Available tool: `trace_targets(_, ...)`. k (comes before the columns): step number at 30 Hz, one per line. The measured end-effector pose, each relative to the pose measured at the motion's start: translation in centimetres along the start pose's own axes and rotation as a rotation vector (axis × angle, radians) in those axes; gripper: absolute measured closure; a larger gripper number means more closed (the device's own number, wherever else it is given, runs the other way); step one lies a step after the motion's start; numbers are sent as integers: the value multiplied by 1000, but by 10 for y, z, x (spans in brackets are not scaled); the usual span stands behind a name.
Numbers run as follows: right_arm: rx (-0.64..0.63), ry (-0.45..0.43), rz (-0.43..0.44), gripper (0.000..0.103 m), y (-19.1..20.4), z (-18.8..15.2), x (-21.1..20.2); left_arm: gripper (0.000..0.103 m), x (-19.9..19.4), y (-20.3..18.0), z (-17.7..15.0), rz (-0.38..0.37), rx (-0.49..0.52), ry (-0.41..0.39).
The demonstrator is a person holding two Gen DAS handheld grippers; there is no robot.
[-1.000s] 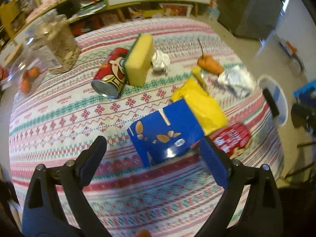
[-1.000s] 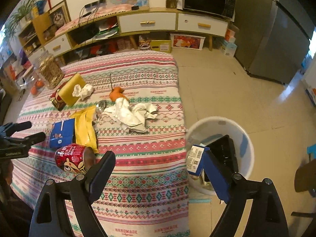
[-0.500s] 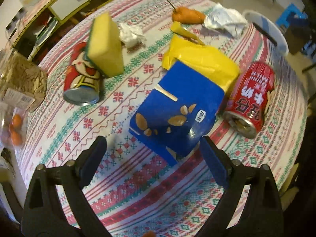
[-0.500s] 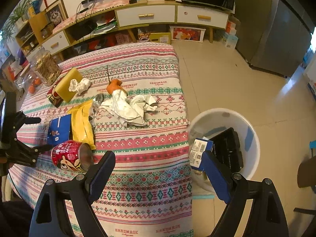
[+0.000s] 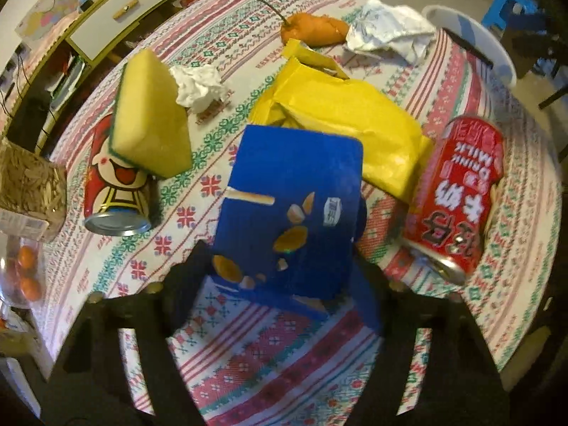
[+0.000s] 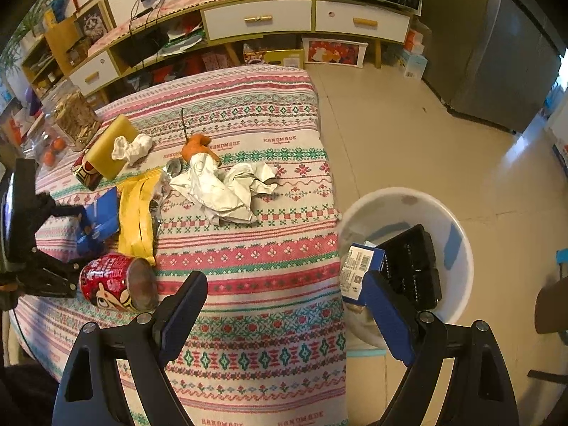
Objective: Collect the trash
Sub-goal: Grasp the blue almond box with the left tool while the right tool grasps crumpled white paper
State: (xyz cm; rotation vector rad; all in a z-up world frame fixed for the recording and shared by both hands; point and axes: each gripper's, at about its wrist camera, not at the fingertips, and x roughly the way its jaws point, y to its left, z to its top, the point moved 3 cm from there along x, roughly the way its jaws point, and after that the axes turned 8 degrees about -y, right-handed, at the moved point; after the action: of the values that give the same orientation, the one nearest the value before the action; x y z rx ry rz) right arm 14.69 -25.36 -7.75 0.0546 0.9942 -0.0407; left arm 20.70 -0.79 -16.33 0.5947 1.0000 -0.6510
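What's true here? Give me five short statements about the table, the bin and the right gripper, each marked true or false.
1. The yellow sponge leans on a lying red can. True.
2. The white bin is empty. False: the white bin holds a black tray.
3. The yellow bag lies right beside the blue box. True.
4. The right gripper grips a can. False: the right gripper is open, empty.
5. The orange vegetable lies on the floor. False: the orange vegetable lies on the tablecloth by crumpled paper.
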Motion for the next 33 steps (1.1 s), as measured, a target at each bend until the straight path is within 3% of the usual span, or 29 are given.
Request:
trace_targets(9,55,-16,35,13,10,21,25,33,-18,10,-18,10,-134,28)
trace_targets(18,47,-38,83,15,41,35,56,36,-50,30,-34,52,-336,-7)
trace_targets(26,59,-17,110,55,43,34,78,39,-70,23,-43,109,-439,-19)
trace_targets(33,28,-30,127,64,43,31,62,40,-85,29,-39,149,-488,-61)
